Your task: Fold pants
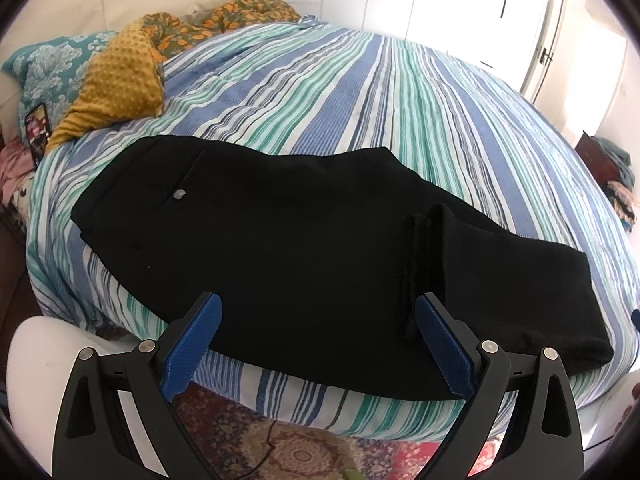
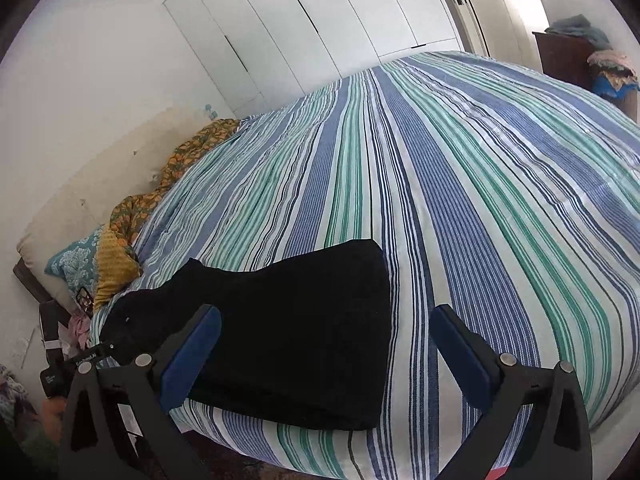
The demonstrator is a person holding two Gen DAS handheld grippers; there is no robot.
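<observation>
Black pants (image 1: pixel 304 240) lie folded near the front edge of a bed with a blue, green and white striped cover (image 1: pixel 360 92). A small silver button marks a back pocket at the left end, and a doubled layer of fabric lies on top at the right end. My left gripper (image 1: pixel 318 316) hovers open above the near edge of the pants, holding nothing. In the right wrist view the pants (image 2: pixel 288 336) sit at the lower left. My right gripper (image 2: pixel 326 330) is open over their right end, holding nothing.
A mustard dotted cushion (image 1: pixel 116 84), a teal patterned pillow (image 1: pixel 48 68) and an orange floral blanket (image 1: pixel 224 20) lie at the head of the bed. A phone (image 1: pixel 38 130) leans there. White wardrobe doors (image 2: pixel 320 20) stand behind. A patterned rug (image 1: pixel 304 452) covers the floor.
</observation>
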